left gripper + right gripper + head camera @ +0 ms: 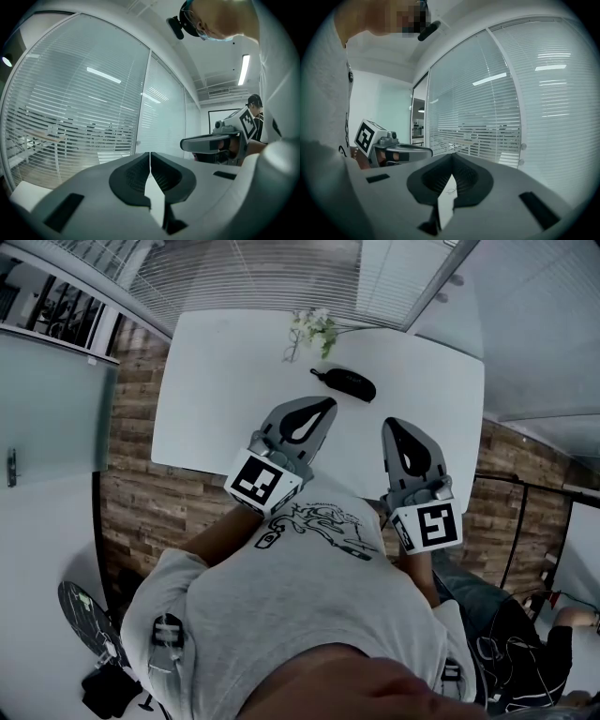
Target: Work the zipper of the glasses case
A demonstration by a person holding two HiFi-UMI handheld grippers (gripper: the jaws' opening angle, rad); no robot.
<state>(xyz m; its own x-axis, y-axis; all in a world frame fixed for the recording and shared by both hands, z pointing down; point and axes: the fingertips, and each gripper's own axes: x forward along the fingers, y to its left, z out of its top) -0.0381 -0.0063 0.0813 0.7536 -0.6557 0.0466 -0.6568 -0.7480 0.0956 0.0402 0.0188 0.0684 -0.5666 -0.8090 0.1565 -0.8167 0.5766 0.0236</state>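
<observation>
Head view shows a white table (206, 381) with the black glasses case (344, 382) lying flat in its far half, roughly midway between the left and right edges. A small sprig of white flowers (314, 329) lies just beyond the case, nearer the far edge.

The left gripper (325, 406) and the right gripper (391, 426) are both held over the near part of the table, side by side and well short of the case, touching neither it nor the tabletop.

Left gripper view shows that gripper's jaws (150, 154) pressed together at the tips with nothing between them. They are aimed up at a glass wall with slatted blinds (75, 117).

Right gripper view shows the same: its jaws (451, 157) meet at the tips and are empty.
</observation>
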